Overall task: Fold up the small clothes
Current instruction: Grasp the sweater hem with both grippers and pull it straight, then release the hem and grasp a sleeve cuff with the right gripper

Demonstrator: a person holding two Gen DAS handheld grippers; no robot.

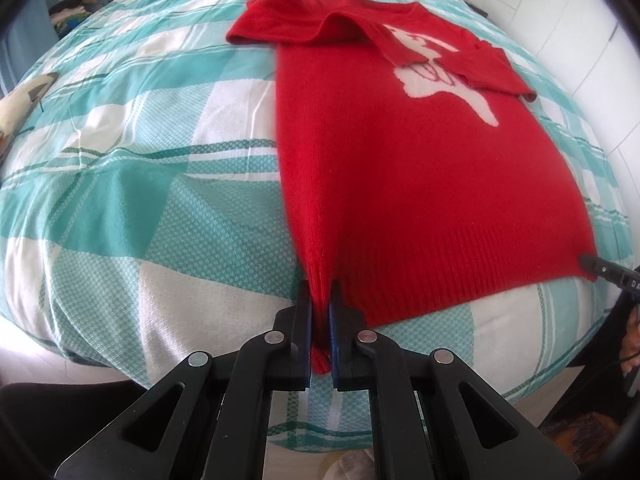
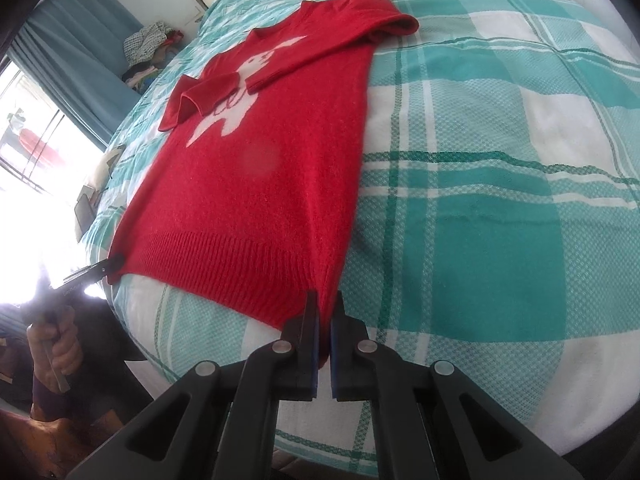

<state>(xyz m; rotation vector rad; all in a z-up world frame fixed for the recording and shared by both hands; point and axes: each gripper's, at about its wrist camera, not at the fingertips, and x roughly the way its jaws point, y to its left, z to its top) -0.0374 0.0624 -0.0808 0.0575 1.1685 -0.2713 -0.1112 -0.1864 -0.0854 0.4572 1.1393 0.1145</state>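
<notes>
2 claws clamped | left claw (image 1: 320,300), right claw (image 2: 325,312) | sweater (image 1: 400,180) hem corners

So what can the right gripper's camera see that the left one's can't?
Only the right wrist view shows the window, the blue curtain and the hand holding the left gripper.

Only the left wrist view shows the white wall beyond the bed.

Both show the red sweater with sleeves folded in on the checked bedspread, each gripper shut on a hem corner, the right gripper included.
</notes>
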